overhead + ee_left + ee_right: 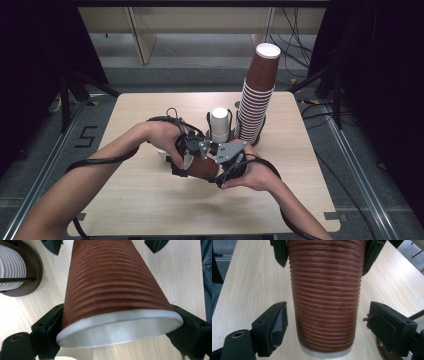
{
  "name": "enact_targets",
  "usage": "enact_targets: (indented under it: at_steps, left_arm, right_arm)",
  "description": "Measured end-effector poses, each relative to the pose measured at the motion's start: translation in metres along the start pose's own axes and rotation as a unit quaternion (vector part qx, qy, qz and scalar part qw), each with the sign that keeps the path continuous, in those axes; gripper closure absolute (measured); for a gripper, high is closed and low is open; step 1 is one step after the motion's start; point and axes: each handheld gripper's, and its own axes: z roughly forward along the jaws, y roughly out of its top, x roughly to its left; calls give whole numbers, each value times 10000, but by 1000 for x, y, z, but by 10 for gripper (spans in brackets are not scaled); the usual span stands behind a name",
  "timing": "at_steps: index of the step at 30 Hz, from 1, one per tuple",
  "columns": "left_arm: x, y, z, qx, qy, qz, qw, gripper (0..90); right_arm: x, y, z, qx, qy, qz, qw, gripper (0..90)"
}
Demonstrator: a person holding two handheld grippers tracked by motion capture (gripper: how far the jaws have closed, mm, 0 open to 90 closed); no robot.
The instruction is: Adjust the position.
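A brown ribbed paper cup (202, 169) lies on its side just above the table, between my two grippers. My left gripper (187, 160) is shut on it near the white rim; in the left gripper view both jaws press the wide end of the cup (110, 282). My right gripper (222, 167) faces it from the cup's narrow bottom end. In the right gripper view its jaws stand open on either side of the cup (324, 302), with a gap to each pad (278, 323). The cup's inside is white.
A tall leaning stack of brown cups (257, 95) stands in a holder at the back right of the wooden table (125, 200). Beside it a short stack of white cups (220, 122) sits in a wire holder. Dark frames and cables surround the table.
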Motion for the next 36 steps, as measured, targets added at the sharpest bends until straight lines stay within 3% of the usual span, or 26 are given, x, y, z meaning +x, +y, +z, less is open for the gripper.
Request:
enact_targets:
  at_steps: [15, 16, 17, 22, 24, 31, 36]
  left_arm:
    - [0, 1, -2, -21, -17, 39, 10000, 106]
    - [1, 2, -3, 57, -13, 139, 9999, 105]
    - [-1, 1, -2, -17, -36, 57, 10000, 106]
    - [0, 1, -1, -21, -47, 54, 10000, 106]
    - [1, 1, -2, 55, -35, 156, 9999, 106]
    - [-1, 1, -2, -77, -62, 84, 9999, 106]
    - [0, 3, -3, -42, -46, 199, 9998, 106]
  right_arm:
    - [2, 1, 10, -21, 59, -4, 10000, 178]
    - [2, 1, 11, -15, 64, -2, 10000, 178]
    - [2, 1, 12, -13, 66, -53, 10000, 179]
    - [2, 1, 14, 22, 41, -99, 9999, 180]
    - [2, 1, 15, 29, 80, -63, 9999, 181]
    - [3, -1, 18, 51, 75, -75, 9999, 183]
    - [2, -1, 19, 48, 52, -97, 9999, 187]
